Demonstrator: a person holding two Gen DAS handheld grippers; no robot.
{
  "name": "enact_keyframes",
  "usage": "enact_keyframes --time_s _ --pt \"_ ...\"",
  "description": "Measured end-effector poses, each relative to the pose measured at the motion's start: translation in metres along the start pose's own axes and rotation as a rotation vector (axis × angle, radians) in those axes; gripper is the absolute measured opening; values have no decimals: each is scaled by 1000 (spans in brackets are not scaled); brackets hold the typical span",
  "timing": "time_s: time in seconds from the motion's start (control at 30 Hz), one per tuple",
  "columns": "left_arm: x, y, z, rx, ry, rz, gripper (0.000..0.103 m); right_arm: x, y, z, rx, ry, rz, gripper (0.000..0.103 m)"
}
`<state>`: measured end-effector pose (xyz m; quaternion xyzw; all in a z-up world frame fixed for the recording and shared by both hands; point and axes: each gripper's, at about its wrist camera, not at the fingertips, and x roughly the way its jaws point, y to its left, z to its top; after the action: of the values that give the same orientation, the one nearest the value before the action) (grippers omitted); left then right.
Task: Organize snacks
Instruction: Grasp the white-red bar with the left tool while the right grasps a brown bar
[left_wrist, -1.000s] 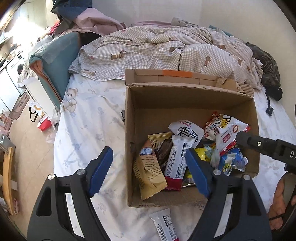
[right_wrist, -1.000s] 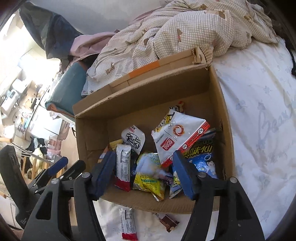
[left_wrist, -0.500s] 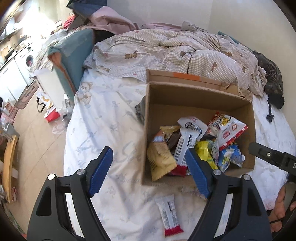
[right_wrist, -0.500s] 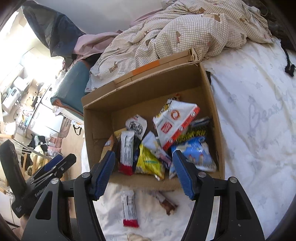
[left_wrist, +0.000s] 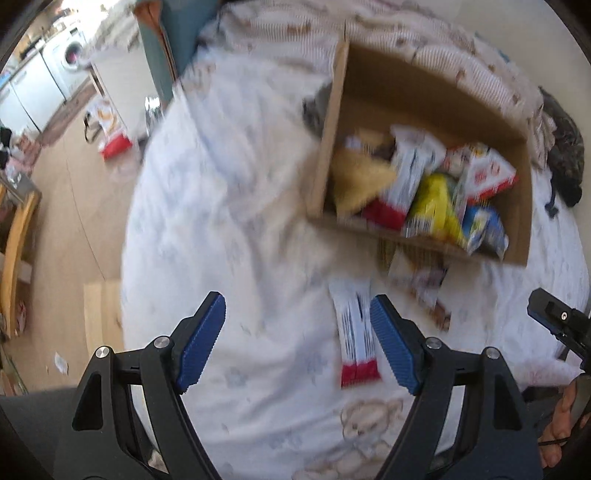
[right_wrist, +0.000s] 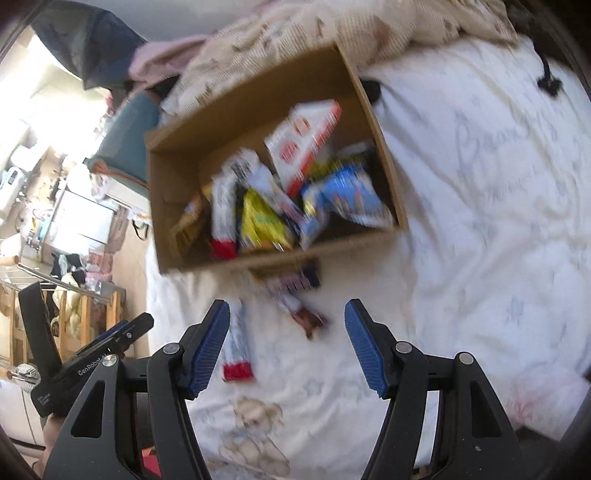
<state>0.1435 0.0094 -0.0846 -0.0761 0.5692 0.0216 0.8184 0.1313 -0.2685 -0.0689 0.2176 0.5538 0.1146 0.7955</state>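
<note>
Both views blurred: white bear-print bedsheet (left_wrist: 258, 206) fills the bed, wooden floor (left_wrist: 74, 206) at nine o'clock. Left gripper (left_wrist: 297, 339) and right gripper (right_wrist: 287, 345) gape, holding nothing. Snack-filled cardboard box (right_wrist: 255, 107) at twelve; a red-ended snack bar (right_wrist: 238, 349) lies loose below it.

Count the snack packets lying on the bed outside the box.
3, possibly more hidden: white-and-red bar by the right gripper's left finger, brown bar beside it, striped packet against the cardboard box.

Brown box (left_wrist: 424, 96), white-and-red bar (left_wrist: 356, 336), yellow packet (left_wrist: 437, 206), blue packet (right_wrist: 347, 192), white bear-print sheet (left_wrist: 236, 206), blue pads (right_wrist: 208, 349).
</note>
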Motion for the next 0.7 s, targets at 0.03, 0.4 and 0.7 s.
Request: enact_keyframes --time_s 0.03,0.4,0.7 --pt "6 -2 -4 -3 18 -3 78 4 -1 -1 0 14 -11 68" --pt "37 -32 -14 38 121 -21 78 54 9 -1 -45 140 -64 68" --pt "67 -42 -15 71 194 20 78 101 23 7 -114 246 -149 67"
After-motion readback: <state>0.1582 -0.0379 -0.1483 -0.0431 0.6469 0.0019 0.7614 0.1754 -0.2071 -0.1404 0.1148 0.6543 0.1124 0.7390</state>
